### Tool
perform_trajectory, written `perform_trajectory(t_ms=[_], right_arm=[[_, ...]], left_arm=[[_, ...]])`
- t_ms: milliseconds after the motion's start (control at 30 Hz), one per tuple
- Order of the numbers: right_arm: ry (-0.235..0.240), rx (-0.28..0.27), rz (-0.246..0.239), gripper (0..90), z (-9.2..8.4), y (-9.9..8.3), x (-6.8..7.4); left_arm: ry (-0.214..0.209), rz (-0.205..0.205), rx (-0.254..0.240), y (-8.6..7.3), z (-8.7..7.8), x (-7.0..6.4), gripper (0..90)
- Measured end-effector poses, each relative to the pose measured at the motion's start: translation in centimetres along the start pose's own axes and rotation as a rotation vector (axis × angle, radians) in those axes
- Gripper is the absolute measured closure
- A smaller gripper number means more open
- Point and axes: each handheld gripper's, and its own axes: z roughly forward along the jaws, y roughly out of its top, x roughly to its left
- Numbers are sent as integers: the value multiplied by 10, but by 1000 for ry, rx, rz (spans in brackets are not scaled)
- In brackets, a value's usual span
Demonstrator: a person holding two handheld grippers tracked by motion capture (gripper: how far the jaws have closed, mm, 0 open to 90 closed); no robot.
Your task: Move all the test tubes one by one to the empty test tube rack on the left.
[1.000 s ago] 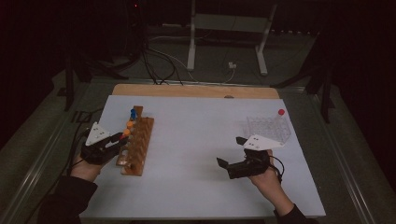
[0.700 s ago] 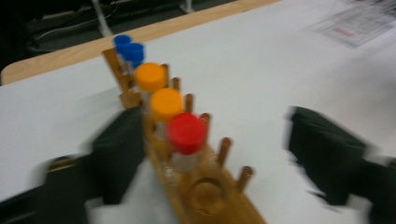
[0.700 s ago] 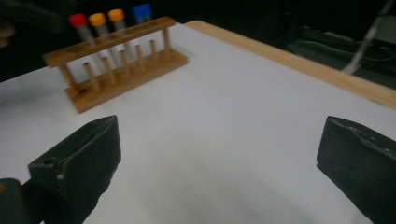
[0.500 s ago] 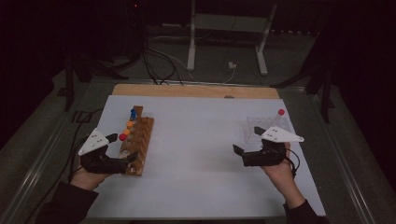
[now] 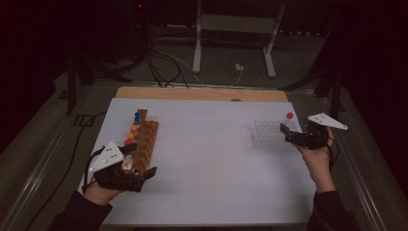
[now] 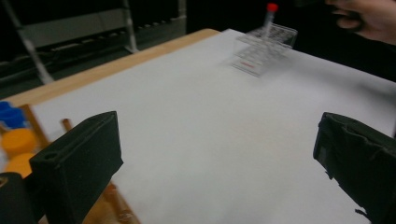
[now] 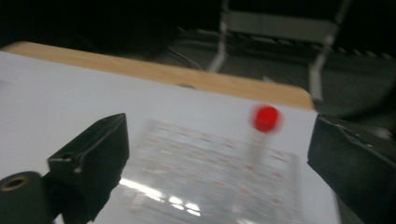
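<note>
**Risk of toppling the tube or shoving the clear rack**

Right gripper [image 5: 289,136] close against the clear tube rack [image 5: 270,134] at the right of the white tabletop [image 5: 211,159], fingers wide, just closing a little, nothing between them. Red-capped tube [image 7: 264,125] upright in a far corner hole, directly ahead between the spread fingers. Could easily clip the cap from the side and tip the tube, or push the light rack across the sheet. Blur hints at speed; overshoot likely.

Left gripper [image 5: 139,174] beside the wooden rack [image 5: 145,144] of coloured-cap tubes [image 5: 133,129], fingers fully apart, empty. Could nudge that rack sideways.
</note>
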Motion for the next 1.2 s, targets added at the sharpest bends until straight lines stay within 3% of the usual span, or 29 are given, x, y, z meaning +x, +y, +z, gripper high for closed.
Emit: perform_trajectory(t_ms=[100, 300, 400, 667, 900, 1200], right_arm=[[-36, 31, 25, 166, 15, -10, -12], [-46, 69, 92, 446, 37, -20, -25], [-33, 98, 91, 522, 46, -20, -26], [-71, 173, 72, 726, 66, -18, -23], [-73, 184, 63, 747, 66, -15, -23], [-61, 73, 28, 748, 33, 19, -18]], left_arm=[[-13, 5, 6, 0, 2, -1, 19], [-24, 4, 22, -4, 5, -2, 19], [-28, -2, 18, -5, 5, -2, 19], [-31, 0, 37, -8, 7, -1, 19], [-37, -5, 36, -8, 8, 0, 19], [-47, -4, 29, -2, 7, -1, 19]])
